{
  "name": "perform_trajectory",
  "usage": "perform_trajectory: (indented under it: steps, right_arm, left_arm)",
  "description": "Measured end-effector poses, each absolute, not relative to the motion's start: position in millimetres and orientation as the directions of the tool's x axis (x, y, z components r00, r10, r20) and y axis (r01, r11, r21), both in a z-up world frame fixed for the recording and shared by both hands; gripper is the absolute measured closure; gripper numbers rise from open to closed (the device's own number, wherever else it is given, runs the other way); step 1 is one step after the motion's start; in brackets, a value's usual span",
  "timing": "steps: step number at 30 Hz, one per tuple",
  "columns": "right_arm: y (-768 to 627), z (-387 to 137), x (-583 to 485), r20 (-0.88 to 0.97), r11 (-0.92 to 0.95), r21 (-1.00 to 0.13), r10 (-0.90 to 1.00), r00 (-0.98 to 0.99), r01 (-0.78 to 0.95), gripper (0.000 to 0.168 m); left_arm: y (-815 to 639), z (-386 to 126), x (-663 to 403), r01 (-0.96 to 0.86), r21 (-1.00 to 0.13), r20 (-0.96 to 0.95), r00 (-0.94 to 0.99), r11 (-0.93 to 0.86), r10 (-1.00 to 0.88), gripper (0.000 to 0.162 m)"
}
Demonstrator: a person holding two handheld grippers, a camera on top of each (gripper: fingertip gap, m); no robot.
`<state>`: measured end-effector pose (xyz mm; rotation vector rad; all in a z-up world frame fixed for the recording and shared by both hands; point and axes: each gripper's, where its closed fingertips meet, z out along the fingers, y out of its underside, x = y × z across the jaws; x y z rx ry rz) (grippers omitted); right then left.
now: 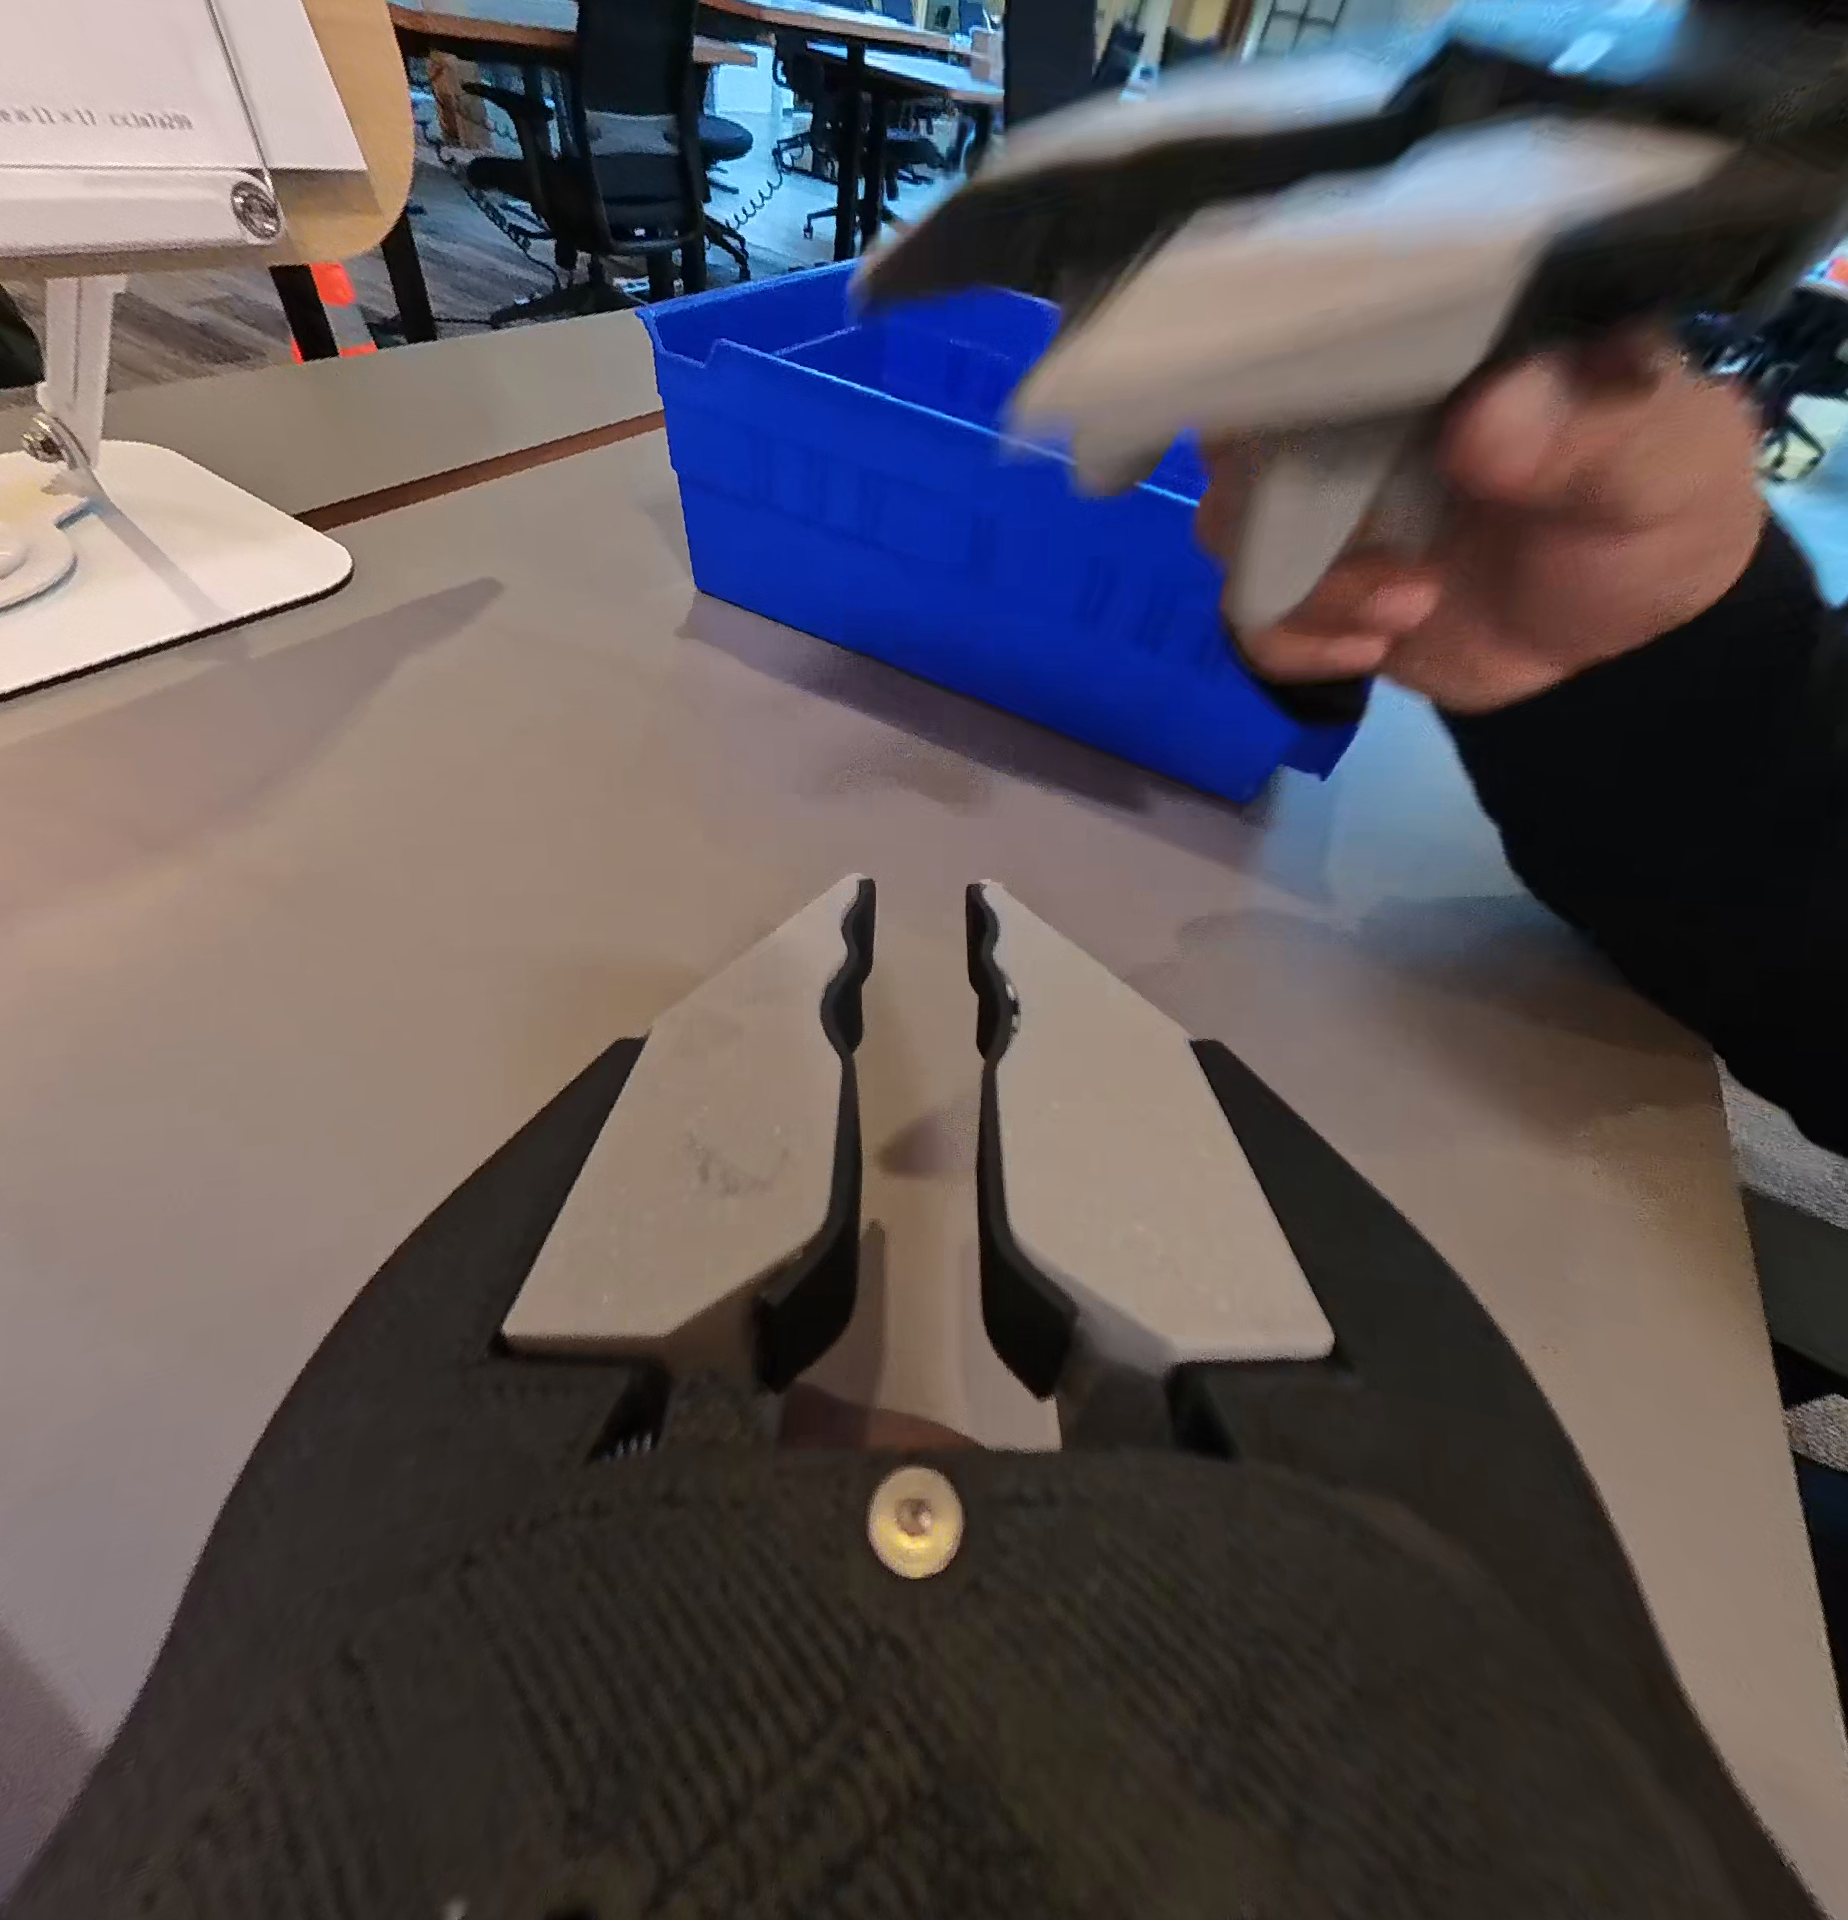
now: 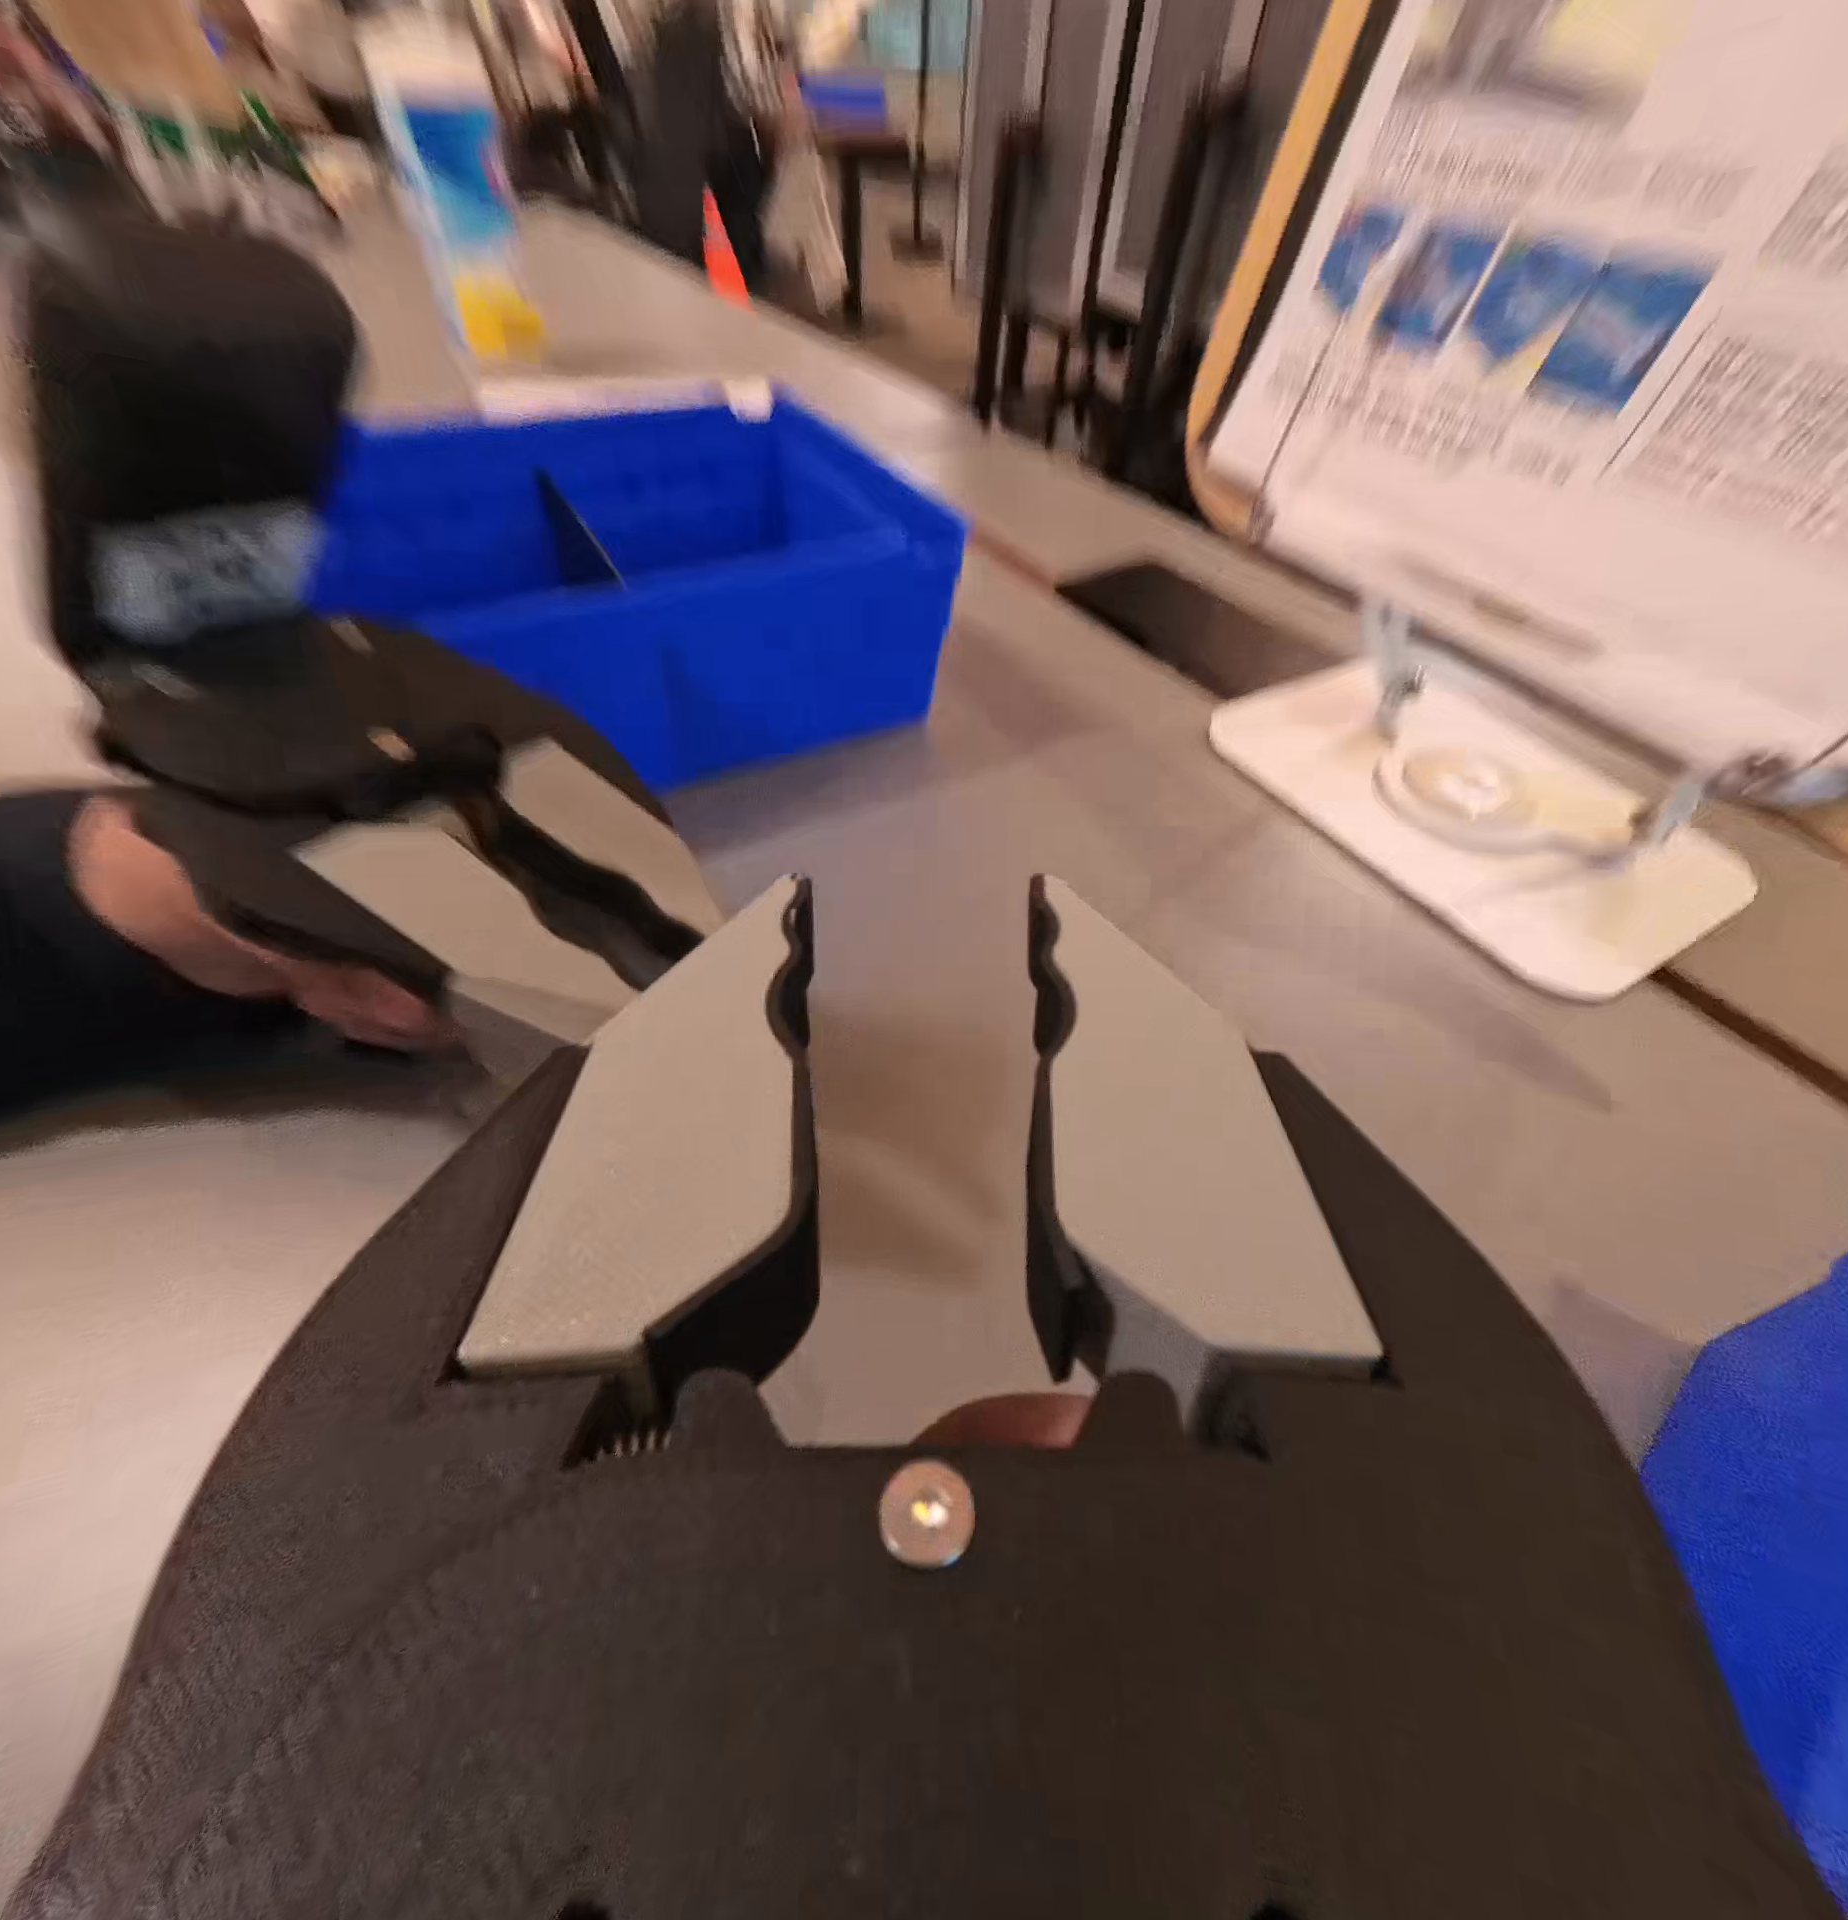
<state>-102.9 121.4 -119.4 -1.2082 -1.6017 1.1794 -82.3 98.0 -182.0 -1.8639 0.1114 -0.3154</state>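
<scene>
Nearest the lens, the left claw (image 1: 920,899) is seen low over the grey table (image 1: 484,831), its jaws parted by a narrow gap with nothing between them; only bare table shows through the slot. It is pointed toward the far side of the table, where a blue bin (image 1: 899,499) is set, so the bin appears to lie within reach of both tools.

Higher up and to the right in the left wrist view, the right claw (image 1: 1055,364) is caught in motion blur, raised above the near rim of the bin and gripped by a hand (image 1: 1522,551) in a dark sleeve. From its own camera, the right claw's jaws are seen spread wide and empty, aimed across the table toward the bin, with the left claw just beside its left finger.

The bin is rectangular, with its long axis apparently running along the table's far edge; a dark divider (image 2: 582,545) is fitted upright across it, splitting it into compartments. What it contains cannot be made out.

A white stand base (image 2: 1471,831) carrying a blurred printed sheet (image 2: 1626,312) is parked toward the far corner, well apart from the bin.
</scene>
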Motion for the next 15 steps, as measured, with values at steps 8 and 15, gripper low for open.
perform_trajectory:
  steps: [8,15]
  right_arm:
    - [143,-227,-136,0.213,0.229,-0.820,0.973,-0.092,0.524,0.123]
    - [163,-235,-134,0.104,0.096,-0.840,0.994,-0.015,0.535,0.120]
  left_arm:
    - [95,-183,-75,0.046,-0.944,0.136,0.956,-0.327,-0.260,0.146]
    - [77,-179,-58,0.033,-0.941,0.152,0.931,-0.337,-0.332,0.141]
